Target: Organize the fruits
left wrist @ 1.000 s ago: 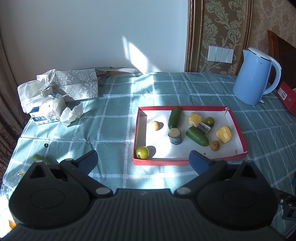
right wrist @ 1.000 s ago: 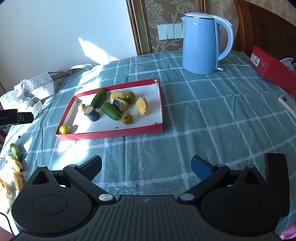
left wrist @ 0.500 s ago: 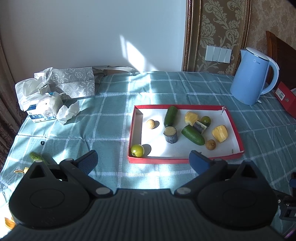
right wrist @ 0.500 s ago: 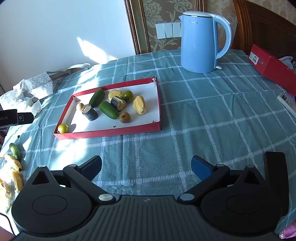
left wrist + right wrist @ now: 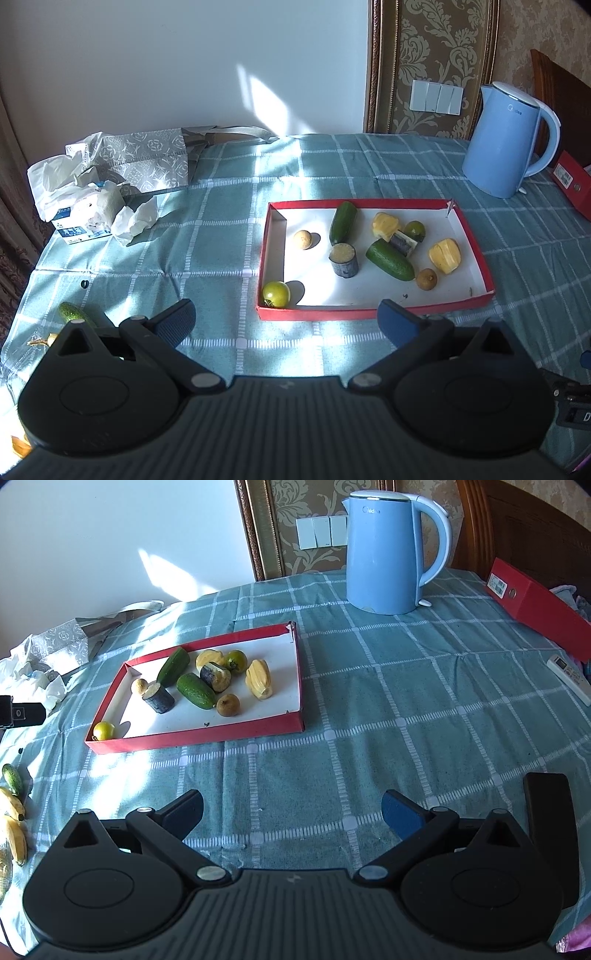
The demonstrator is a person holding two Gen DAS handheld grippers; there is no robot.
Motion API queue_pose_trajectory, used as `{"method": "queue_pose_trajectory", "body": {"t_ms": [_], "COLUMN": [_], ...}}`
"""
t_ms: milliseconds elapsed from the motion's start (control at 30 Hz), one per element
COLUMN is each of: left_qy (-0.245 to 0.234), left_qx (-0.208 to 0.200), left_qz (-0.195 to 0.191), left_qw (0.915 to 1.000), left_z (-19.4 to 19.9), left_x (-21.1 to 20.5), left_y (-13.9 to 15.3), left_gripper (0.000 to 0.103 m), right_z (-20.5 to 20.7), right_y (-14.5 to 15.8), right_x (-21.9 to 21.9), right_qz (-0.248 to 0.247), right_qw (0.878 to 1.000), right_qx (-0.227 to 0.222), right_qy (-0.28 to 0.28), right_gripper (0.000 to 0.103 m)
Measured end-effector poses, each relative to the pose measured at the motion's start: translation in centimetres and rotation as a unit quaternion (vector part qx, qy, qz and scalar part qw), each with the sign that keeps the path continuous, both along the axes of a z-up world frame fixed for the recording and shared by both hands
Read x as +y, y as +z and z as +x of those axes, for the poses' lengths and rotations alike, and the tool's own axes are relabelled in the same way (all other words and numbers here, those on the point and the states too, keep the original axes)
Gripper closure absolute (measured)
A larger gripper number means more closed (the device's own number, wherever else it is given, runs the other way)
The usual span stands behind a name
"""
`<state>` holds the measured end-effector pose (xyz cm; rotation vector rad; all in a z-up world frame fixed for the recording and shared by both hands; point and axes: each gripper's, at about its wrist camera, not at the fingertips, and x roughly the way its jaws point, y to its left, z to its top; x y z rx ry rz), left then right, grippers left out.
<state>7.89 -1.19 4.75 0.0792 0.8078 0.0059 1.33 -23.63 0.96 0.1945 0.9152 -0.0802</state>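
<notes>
Most fruits lay in the red tray [image 5: 369, 314] mid-worktop; a small cucumber [image 5: 12, 778] and bananas [image 5: 14, 825] were left outside, far left – likely the next pick. Both grippers – left gripper [image 5: 286, 318], right gripper [image 5: 291, 810] – were held released, empty

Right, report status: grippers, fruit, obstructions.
Left gripper open, empty; right gripper open, empty. Shallow red cardboard tray holds fruit; small green cucumber and yellow bananas outside it. Nothing in the way.
</notes>
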Motion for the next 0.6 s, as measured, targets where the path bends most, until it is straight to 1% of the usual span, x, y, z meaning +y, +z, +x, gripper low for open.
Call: {"method": "queue_pose_trajectory", "body": {"t_ms": [133, 367, 600], "left_qy": [0.000, -0.001, -0.005], "left_qx": [0.004, 0.010, 0.007], "left_qz": [-0.004, -0.013, -0.012], "left_qw": [1.0000, 0.9999, 0.9999], "left_z": [0.2, 0.9, 1.1], "left_x": [0.1, 0.1, -0.3], "left_y": [-0.2, -0.6, -0.6], "left_gripper": [0.000, 0.000, 0.000], "right_z": [0.3, 0.8, 1.0], "right_y": [-0.5, -0.5, -0.7], "right_x": [0.0, 0.3, 0.0], "right_qz": [0.000, -0.009, -0.007], "right_qw": [1.000, 1.000, 1.000], "right_qx": [0.006, 0.008, 0.012], "right_qy": [0.000, 0.012, 0.007], "right_gripper": [0.000, 0.000, 0.000]}}
